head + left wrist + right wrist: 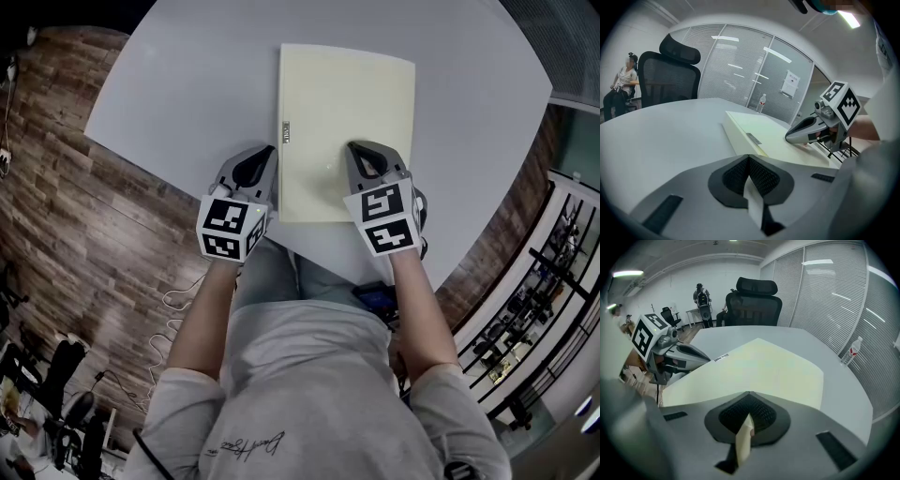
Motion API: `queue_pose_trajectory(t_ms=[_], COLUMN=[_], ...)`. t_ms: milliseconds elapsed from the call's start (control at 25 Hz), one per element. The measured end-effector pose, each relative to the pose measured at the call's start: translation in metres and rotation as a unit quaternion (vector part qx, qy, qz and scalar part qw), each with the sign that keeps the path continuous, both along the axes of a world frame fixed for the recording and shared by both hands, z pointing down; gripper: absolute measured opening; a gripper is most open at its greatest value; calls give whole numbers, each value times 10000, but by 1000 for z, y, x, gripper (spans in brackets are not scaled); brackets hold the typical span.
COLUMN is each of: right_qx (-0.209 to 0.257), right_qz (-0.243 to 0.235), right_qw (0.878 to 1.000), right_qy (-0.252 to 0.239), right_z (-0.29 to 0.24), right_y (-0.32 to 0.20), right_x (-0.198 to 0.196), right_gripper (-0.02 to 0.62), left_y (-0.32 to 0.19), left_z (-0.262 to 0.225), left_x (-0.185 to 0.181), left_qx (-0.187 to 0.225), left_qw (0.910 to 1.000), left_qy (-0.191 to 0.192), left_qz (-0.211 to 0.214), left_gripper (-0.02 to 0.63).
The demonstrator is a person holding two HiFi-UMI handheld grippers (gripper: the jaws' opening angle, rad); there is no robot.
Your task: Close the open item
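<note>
A flat cream folder (345, 112) lies closed on the pale grey table (187, 84), a small label (286, 131) on its left edge. My left gripper (264, 157) is shut, its tip against the folder's near left edge, nothing between the jaws. My right gripper (362, 150) is also shut and rests on top of the folder near its front edge. The left gripper view shows the folder (778, 136) ahead and the right gripper (791, 137) on its cover. In the right gripper view the folder's cover (764, 369) spreads ahead, with the left gripper (701, 357) at its left side.
A black office chair (670, 70) stands at the table's far side. A water bottle (851, 352) is on the table to the right of the folder. A seated person (621, 89) and standing people (702, 303) are farther off. The table's near edge is right at my body.
</note>
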State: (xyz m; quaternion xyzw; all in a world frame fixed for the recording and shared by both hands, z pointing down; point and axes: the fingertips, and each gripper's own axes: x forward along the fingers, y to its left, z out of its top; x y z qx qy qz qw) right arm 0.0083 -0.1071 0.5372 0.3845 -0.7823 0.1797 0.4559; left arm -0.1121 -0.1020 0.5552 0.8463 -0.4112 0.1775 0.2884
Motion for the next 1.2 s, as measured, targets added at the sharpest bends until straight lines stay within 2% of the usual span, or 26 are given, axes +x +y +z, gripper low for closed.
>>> queue_pose_trajectory(t_ms=[440,1000,1200], right_qx=[-189,-236,-133], right_qz=[-202,-271,-189], right_qw=[9993,9989,9995], right_qy=[244,312,193], right_z=[7,11,4], right_y=[1,0,0], right_x=[-1,-1,-2], right_gripper=[12,12,12], left_y=[-2,-3,-3], left_z=[-1,0,0], left_x=[1,3,1], left_qx=[15,-9,-19], left_qw=[10000,10000,10000], left_qy=[-42,-73,-59], left_qz=[-3,-3,-24], left_gripper=[9,9,8])
